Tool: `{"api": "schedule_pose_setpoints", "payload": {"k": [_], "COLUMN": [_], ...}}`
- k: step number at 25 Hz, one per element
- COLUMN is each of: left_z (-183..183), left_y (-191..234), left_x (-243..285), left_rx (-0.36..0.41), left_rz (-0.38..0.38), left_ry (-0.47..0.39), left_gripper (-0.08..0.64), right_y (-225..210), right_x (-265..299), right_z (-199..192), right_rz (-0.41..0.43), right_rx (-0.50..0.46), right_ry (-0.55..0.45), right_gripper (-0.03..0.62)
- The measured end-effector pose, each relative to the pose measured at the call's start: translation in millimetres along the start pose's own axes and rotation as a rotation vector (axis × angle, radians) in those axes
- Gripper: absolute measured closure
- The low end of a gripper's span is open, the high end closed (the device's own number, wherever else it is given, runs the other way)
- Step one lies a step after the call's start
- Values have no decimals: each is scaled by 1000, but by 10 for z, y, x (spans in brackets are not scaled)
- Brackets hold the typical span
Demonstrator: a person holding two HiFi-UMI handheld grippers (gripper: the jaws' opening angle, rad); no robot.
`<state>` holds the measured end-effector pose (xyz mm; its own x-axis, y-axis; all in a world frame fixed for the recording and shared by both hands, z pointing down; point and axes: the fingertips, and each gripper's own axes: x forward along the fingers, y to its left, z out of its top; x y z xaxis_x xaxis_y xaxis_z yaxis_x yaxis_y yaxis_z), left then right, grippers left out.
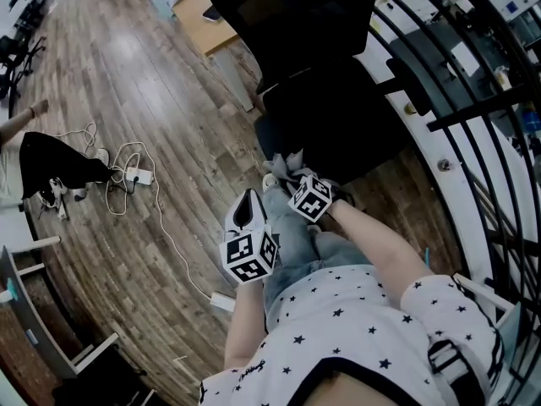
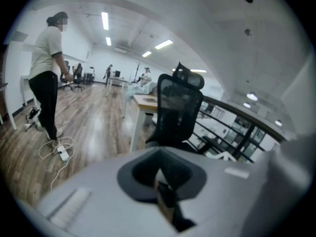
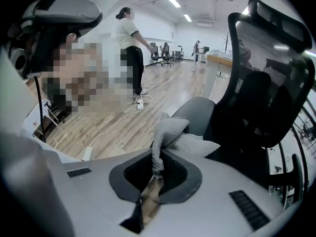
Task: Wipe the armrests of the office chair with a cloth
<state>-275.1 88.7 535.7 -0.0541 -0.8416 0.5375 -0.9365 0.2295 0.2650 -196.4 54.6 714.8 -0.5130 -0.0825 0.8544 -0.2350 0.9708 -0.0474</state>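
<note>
1. Black mesh and padding make up the office chair at the top of the head view, standing on a wood-plank floor beside a black railing.
2. Below the chair, the right gripper points at the seat's near left edge, with a grey cloth bunched at its tip.
3. The left gripper sits lower and to the left, apart from the chair and the cloth, above the person's jeans.
4. A white power strip with looped cable lies on the floor well to the left.
5. From the left gripper view, the left gripper has its jaws pressed together with nothing between them.
6. Ahead of it stands the office chair, its back and headrest upright, next to a light wooden desk.
7. A person in a pale top and black trousers stands on the floor at the far left.
8. From the right gripper view, the right gripper has its jaws clamped on a twisted corner of the grey cloth.
9. The rest of the cloth spreads over the near end of the chair's grey armrest.
10. Just to the right rises the mesh back of the office chair.
</note>
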Motion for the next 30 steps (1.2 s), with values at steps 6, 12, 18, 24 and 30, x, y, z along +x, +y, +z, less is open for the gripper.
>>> {"api": "schedule_pose_setpoints", "payload": {"k": [6, 12, 18, 24, 30], "left_z": [-1, 29, 57, 63, 66], "left_y": [-47, -96, -140, -235, -395], "left_x": [-6, -22, -58, -131, -269], "left_rx": [4, 14, 20, 29, 25], "left_rz": [-7, -12, -12, -16, -19], "left_ry": [-6, -14, -25, -42, -57], "left_gripper": [554, 554, 554, 554, 554], "right_y": [70, 162, 133, 51, 41], "right_x": [-32, -50, -105, -431, -1006], "right_z": [-59, -148, -134, -62, -27], "right_rz": [4, 23, -5, -50, -91], "right_rx": [-3, 4, 17, 78, 132], "right_ry": [0, 16, -6, -102, -223], "right_gripper": [561, 561, 561, 561, 561]}}
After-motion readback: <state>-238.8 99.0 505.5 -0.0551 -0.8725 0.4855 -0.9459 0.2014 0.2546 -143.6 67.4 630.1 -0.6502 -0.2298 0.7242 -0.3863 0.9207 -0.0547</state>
